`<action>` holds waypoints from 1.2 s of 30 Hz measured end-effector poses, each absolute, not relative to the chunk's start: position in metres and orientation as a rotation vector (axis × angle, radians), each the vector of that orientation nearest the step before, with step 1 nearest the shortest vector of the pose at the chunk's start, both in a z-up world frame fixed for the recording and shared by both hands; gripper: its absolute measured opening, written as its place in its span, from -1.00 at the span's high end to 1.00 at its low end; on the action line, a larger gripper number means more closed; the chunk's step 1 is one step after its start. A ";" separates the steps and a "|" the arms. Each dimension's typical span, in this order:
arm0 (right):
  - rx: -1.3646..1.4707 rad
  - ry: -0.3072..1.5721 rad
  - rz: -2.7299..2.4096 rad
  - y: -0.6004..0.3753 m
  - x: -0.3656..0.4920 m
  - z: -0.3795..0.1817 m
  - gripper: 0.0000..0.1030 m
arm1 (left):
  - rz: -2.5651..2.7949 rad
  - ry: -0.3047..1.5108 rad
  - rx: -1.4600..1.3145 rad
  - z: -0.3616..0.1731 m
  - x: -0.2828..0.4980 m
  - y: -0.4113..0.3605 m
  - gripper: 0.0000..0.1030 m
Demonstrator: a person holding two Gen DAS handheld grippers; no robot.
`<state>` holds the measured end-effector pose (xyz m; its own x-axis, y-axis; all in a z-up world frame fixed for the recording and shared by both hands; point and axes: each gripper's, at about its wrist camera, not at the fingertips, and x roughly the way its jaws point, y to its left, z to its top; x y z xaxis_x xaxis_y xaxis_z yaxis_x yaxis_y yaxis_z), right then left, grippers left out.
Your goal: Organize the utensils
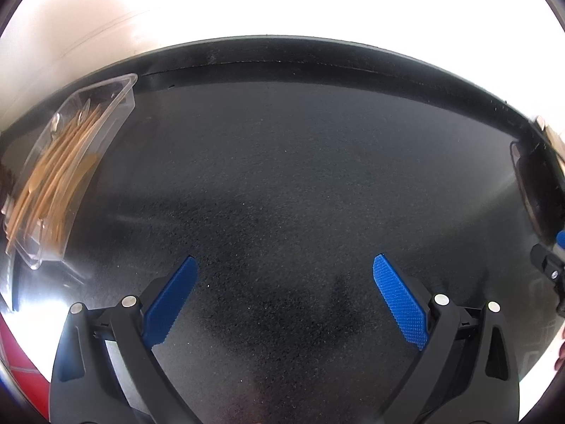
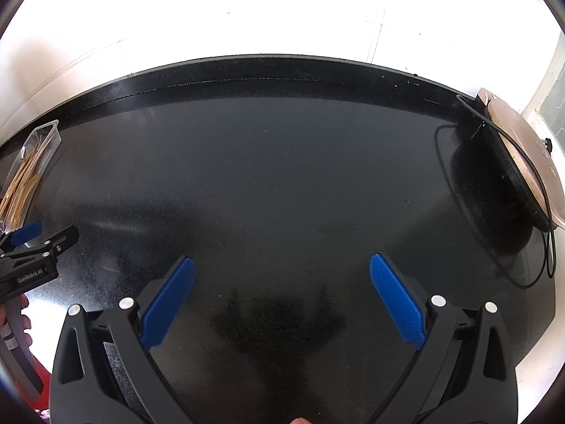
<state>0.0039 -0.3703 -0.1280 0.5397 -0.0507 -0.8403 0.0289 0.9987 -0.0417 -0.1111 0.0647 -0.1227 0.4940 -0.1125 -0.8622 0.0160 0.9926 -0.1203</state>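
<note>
A clear plastic tray point(image 1: 116, 86) holding several wooden utensils point(image 1: 56, 169) sits at the left edge of the black counter point(image 1: 282, 162). It also shows far left in the right wrist view point(image 2: 49, 128), with the utensils point(image 2: 21, 183) inside. My left gripper point(image 1: 286, 272) is open and empty above the bare counter, right of the tray. My right gripper point(image 2: 282, 272) is open and empty over the counter middle. The left gripper shows at the left edge of the right wrist view point(image 2: 39, 240).
A round black and copper appliance point(image 2: 508, 162) with a black cord point(image 2: 441, 152) stands at the counter's right end; it shows at the right edge in the left wrist view point(image 1: 536, 187). A bright white wall point(image 2: 282, 7) runs behind the counter. Something red point(image 1: 24, 371) lies low left.
</note>
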 end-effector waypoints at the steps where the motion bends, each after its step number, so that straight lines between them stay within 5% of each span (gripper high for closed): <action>1: -0.023 1.000 -0.045 -0.370 0.004 -0.129 -0.87 | -0.079 1.050 -0.112 -0.122 -0.112 0.065 -0.88; 36: 0.008 1.013 -0.055 -0.369 -0.011 -0.137 -0.87 | -0.059 1.027 -0.112 -0.114 -0.113 0.064 -0.88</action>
<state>-0.0106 -0.3694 -0.1367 0.5281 -0.0425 -0.8481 0.0497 0.9986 -0.0191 -0.1126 0.0638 -0.1139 0.5163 -0.1011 -0.8504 -0.0037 0.9927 -0.1203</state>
